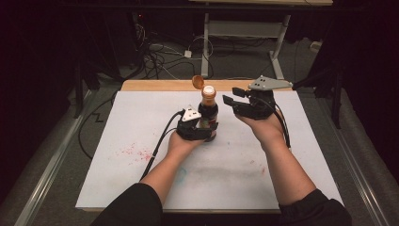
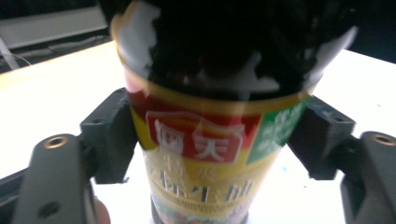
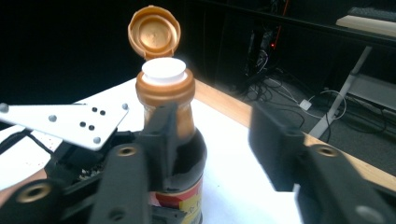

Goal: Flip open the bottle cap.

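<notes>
A dark sauce bottle (image 1: 208, 110) stands upright near the middle of the white table (image 1: 226, 169), its long axis vertical and mouth pointing up. Its gold flip cap (image 1: 197, 82) hangs open at eleven o'clock. The left gripper (image 1: 203, 131) pinches the bottle's label. The right gripper (image 1: 234, 96), at the bottle's two o'clock, is spread apart, holding nothing.

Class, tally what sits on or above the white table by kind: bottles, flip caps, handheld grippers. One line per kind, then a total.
Bottles: 1, the dark sauce bottle
Flip caps: 1, the open gold cap, hinged on it
Handheld grippers: 2, the left gripper and the right gripper
Total: 4
</notes>
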